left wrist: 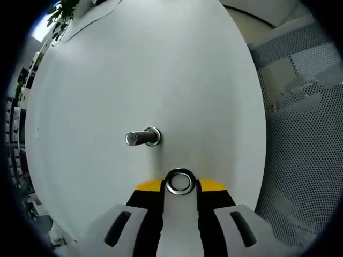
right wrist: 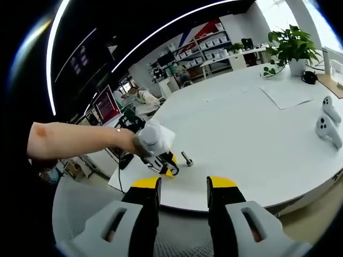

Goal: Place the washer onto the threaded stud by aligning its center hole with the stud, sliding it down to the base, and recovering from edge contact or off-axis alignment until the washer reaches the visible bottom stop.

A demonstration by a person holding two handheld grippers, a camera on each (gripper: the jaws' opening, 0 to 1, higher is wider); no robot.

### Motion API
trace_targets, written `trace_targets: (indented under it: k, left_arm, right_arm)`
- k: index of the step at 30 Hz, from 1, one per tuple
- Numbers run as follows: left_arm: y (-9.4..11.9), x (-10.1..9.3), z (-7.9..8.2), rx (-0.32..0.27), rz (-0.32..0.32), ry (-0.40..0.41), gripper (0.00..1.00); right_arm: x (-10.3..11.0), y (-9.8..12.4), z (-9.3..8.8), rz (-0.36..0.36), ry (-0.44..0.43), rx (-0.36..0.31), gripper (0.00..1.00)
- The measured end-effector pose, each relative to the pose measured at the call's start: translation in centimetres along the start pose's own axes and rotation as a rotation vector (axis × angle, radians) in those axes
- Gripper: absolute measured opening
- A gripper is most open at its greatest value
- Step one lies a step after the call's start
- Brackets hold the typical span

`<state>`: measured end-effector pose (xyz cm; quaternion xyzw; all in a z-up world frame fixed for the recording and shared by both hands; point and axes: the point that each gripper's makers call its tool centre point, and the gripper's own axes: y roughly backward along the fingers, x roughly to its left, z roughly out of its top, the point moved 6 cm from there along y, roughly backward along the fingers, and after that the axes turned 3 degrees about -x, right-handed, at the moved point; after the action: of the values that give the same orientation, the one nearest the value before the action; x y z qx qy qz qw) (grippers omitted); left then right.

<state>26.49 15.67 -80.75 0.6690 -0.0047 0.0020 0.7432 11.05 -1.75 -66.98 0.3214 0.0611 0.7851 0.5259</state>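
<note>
Looking along your left gripper [left wrist: 180,184], you have the white bench [left wrist: 139,69] spread wide under you, with the threaded stud [left wrist: 142,137] standing on it as the landmark for everything else. Your left gripper hangs just short of the stud, its yellow-tipped jaws closed on the washer [left wrist: 179,182], which sits pinched between the tips with its center hole facing the camera. The washer is near the stud but apart from it, off to one side of the stud's axis and not yet over its top.

From your right gripper [right wrist: 183,184], the same bench [right wrist: 257,134] runs away toward a potted plant [right wrist: 292,48] at its far edge, well beyond the stud [right wrist: 187,158]. Your right gripper's jaws stand apart with nothing between them, well back from the stud at the bench's near edge. Your left gripper [right wrist: 163,166] shows just beside the stud, carried by your bare forearm [right wrist: 80,140].
</note>
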Motion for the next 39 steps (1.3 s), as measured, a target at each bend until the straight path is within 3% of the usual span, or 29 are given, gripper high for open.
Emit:
trace_targets:
  k: [16, 24, 30, 39]
  left_arm:
    - [0.1, 0.1, -0.5, -0.076, -0.007, -0.001, 0.22]
    - [0.1, 0.1, -0.5, -0.086, 0.001, -0.002, 0.21]
    - [0.2, 0.1, -0.8, -0.106, 0.005, 0.042, 0.21]
    - [0.3, 0.0, -1.1, -0.103, 0.001, 0.02, 0.22]
  right_arm:
    - [0.0, 0.0, 0.0, 0.001, 0.003, 0.002, 0.37]
    - [-0.1, 0.0, 0.0, 0.0, 0.0, -0.005, 0.37]
    - [0.0, 0.0, 0.0, 0.0, 0.002, -0.003, 0.37]
    - [0.0, 0.0, 0.1, -0.001, 0.0, -0.006, 0.37]
